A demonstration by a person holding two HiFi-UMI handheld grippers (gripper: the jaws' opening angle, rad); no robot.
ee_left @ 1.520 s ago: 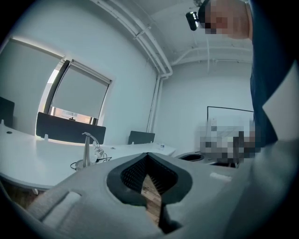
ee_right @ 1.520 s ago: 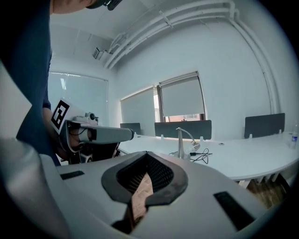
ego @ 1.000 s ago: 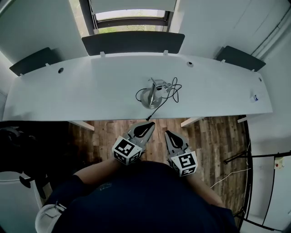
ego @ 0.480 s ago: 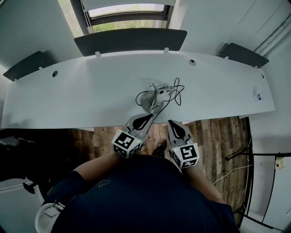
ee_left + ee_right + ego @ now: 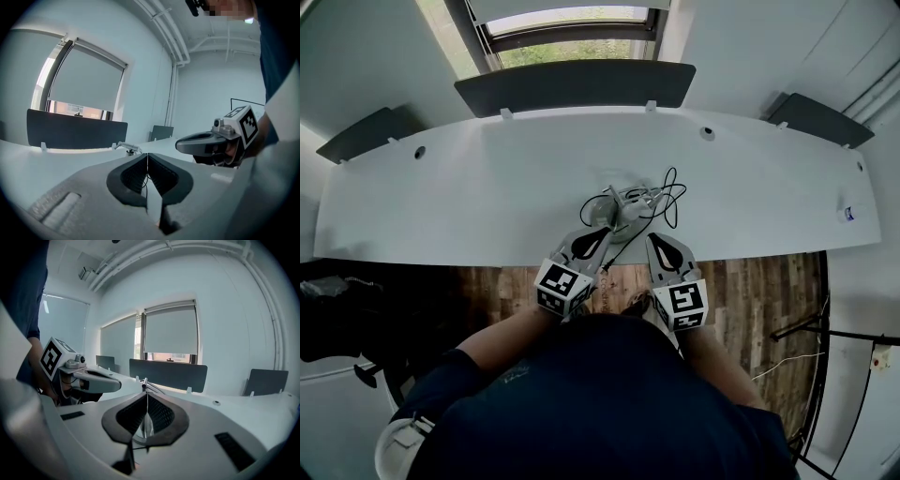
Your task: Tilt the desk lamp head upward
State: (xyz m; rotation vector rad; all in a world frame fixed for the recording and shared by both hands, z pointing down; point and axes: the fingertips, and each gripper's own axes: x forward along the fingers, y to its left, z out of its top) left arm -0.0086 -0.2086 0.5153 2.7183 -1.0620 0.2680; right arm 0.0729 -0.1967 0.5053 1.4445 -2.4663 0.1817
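Observation:
A small silver desk lamp (image 5: 622, 203) with a black coiled cord (image 5: 668, 195) stands near the front edge of the white desk (image 5: 441, 197). My left gripper (image 5: 604, 231) is shut and empty, its tip just in front of the lamp's round base. My right gripper (image 5: 655, 238) is also shut and empty, its tip at the desk edge to the right of the lamp. In the left gripper view the lamp's thin head (image 5: 127, 147) pokes up behind the shut left gripper (image 5: 147, 154), with the right gripper (image 5: 206, 143) alongside. In the right gripper view the lamp (image 5: 145, 382) rises just beyond the shut right gripper (image 5: 147, 393).
Dark divider panels (image 5: 572, 86) stand along the desk's back edge, with a window behind. Two round cable holes (image 5: 707, 134) sit in the desktop. A small object (image 5: 847, 213) lies at the far right. Wooden floor (image 5: 750, 291) shows below the desk's front edge.
Both grippers have moved forward from over the floor to the desk's front edge, close to the lamp. Both jaws stayed shut.

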